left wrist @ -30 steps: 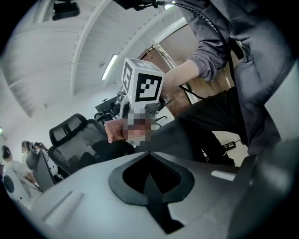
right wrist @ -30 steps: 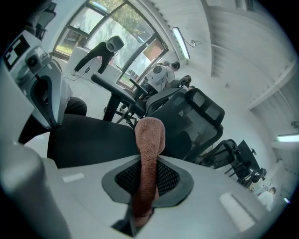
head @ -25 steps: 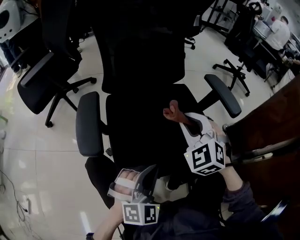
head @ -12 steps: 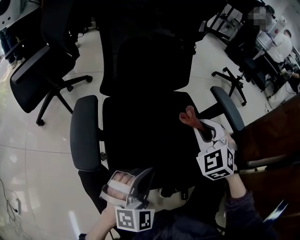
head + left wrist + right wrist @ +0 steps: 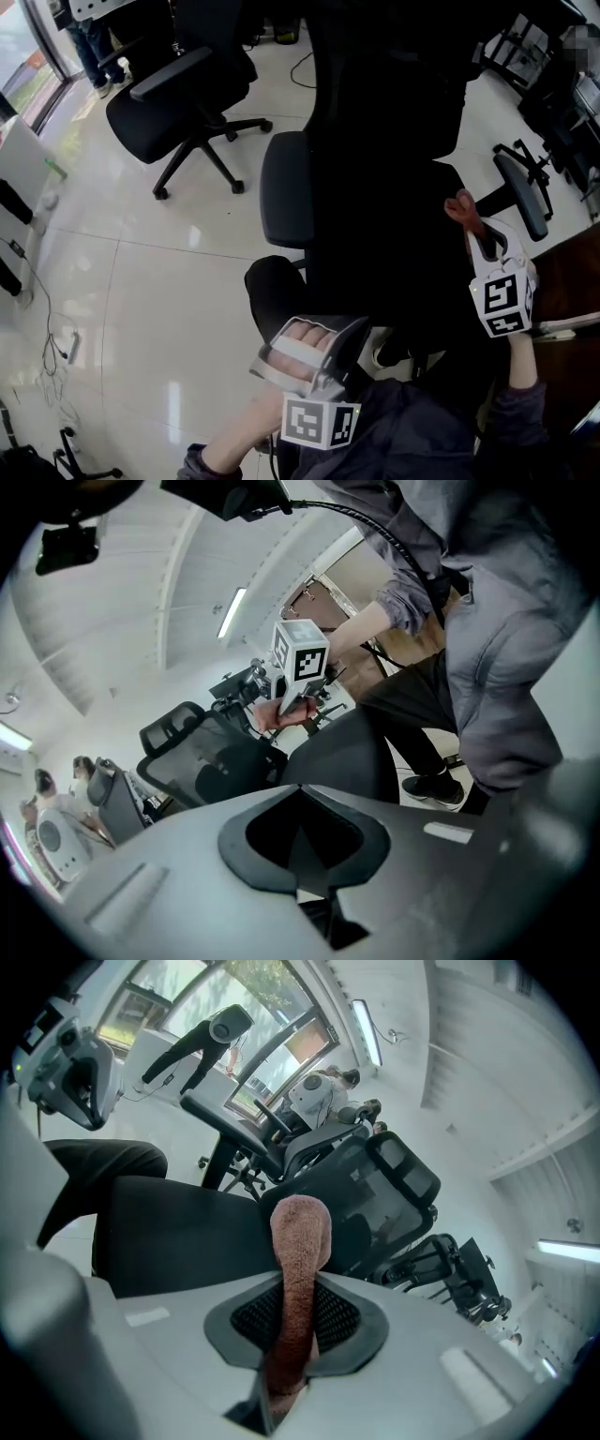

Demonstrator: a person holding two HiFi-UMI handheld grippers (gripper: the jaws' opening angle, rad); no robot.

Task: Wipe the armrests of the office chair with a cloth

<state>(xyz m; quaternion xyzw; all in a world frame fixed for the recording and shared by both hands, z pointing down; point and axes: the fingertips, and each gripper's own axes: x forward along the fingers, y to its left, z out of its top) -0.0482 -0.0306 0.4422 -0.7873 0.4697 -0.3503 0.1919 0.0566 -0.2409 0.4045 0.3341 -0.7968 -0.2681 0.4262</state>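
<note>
The black office chair [image 5: 394, 159] fills the centre right of the head view, with its left armrest [image 5: 286, 187] and right armrest [image 5: 521, 195] on either side. My right gripper [image 5: 473, 225] hovers over the seat's right side, just left of the right armrest, shut on a brownish-pink cloth [image 5: 459, 204]. In the right gripper view the cloth [image 5: 300, 1241] sticks up from between the pads of that gripper [image 5: 298, 1335]. My left gripper [image 5: 328, 352] is low, near my lap and below the left armrest. In its own view the left gripper [image 5: 302, 846] has its jaws together, with nothing between them.
A second black office chair [image 5: 178, 103] stands at the back left on the glossy tiled floor. More chair bases [image 5: 534, 155] crowd the right side. A brown desk edge [image 5: 572, 281] is at the far right. Cables [image 5: 52, 323] lie on the floor at the left.
The head view has swung left, so the chair now sits right of centre. The right gripper with the cloth has edged closer to the right armrest. The left gripper stays low.
</note>
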